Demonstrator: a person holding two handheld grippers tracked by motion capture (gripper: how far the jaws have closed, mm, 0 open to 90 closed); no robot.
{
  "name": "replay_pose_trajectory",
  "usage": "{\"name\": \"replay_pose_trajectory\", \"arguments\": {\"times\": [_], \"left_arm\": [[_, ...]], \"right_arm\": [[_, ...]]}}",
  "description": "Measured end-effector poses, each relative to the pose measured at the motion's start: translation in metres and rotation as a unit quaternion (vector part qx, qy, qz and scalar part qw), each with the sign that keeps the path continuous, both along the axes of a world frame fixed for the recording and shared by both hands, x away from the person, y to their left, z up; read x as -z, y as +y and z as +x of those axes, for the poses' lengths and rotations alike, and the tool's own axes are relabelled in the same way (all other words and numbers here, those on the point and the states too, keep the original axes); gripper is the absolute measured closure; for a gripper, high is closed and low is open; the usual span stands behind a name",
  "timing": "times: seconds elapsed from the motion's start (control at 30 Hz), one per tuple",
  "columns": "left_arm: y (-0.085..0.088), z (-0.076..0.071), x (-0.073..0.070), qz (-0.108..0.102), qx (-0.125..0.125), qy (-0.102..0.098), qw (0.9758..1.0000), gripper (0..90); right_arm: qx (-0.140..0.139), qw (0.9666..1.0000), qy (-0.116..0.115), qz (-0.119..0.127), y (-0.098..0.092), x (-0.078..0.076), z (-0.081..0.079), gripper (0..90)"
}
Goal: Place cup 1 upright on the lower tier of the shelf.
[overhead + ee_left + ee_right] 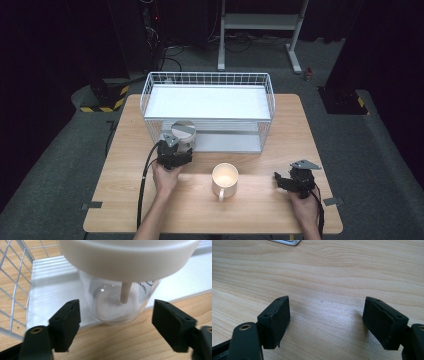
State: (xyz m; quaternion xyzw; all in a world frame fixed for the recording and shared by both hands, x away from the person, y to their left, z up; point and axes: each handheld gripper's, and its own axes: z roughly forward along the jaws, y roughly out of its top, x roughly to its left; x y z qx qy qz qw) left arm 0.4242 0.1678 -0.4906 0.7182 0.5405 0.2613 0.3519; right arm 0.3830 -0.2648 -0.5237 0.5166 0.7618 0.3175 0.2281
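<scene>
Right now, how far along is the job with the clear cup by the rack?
Early. The left gripper has reached the clear cup at the rack's lower shelf; its jaws flank the cup, not yet pressing. The mug stands untouched mid-table. The right gripper rests open over bare table. Gripping and moving the cup remain.

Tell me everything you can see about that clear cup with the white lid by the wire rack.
The clear cup is a see-through plastic tumbler with a broad cream-white lid and a pale straw or stem reaching down inside toward its base. Small dark print runs along one side, too small to read. It looks empty and stands upright at the front edge of the wire rack, its base partly on the rack's lower shelf. The left claw flanks it, jaws either side, pads not touching.
</scene>
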Motion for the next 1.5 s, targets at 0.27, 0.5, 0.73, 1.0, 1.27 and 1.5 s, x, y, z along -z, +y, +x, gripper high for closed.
{"name": "replay_pose_trajectory", "arguments": {"times": [0.27, 0.5, 0.73, 1.0, 1.27, 1.5], "left_arm": [[-0.006, 0.002, 0.003, 0.004, -0.009, 0.004, 0.9999, 30.6], [-0.008, 0.005, 0.004, 0.009, -0.012, 0.003, 0.9999, 32.2], [-0.007, 0.01, 0.008, 0.0, -0.017, 0.004, 0.9999, 33.0], [-0.004, 0.017, 0.013, -0.005, -0.024, 0.006, 0.9997, 35.0], [-0.005, 0.027, 0.011, 0.005, -0.027, 0.01, 0.9996, 36.2], [-0.003, 0.033, 0.016, -0.008, -0.032, 0.011, 0.9994, 38.3]], "right_arm": [[0.001, 1.0, 0.001, 0.001, 0.0, 0.0, 0.0, 22.5], [0.001, 1.0, 0.001, 0.001, 0.0, 0.0, 0.0, 22.5], [-0.001, 1.0, 0.0, -0.001, 0.0, 0.0, 0.0, 22.5], [0.001, 1.0, 0.0, 0.001, 0.0, 0.0, 0.0, 22.6], [-0.001, 1.0, 0.0, 0.0, 0.0, 0.0, 0.0, 22.5], [0.0, 1.0, -0.001, 0.0, 0.0, 0.0, 0.0, 22.5]]}}
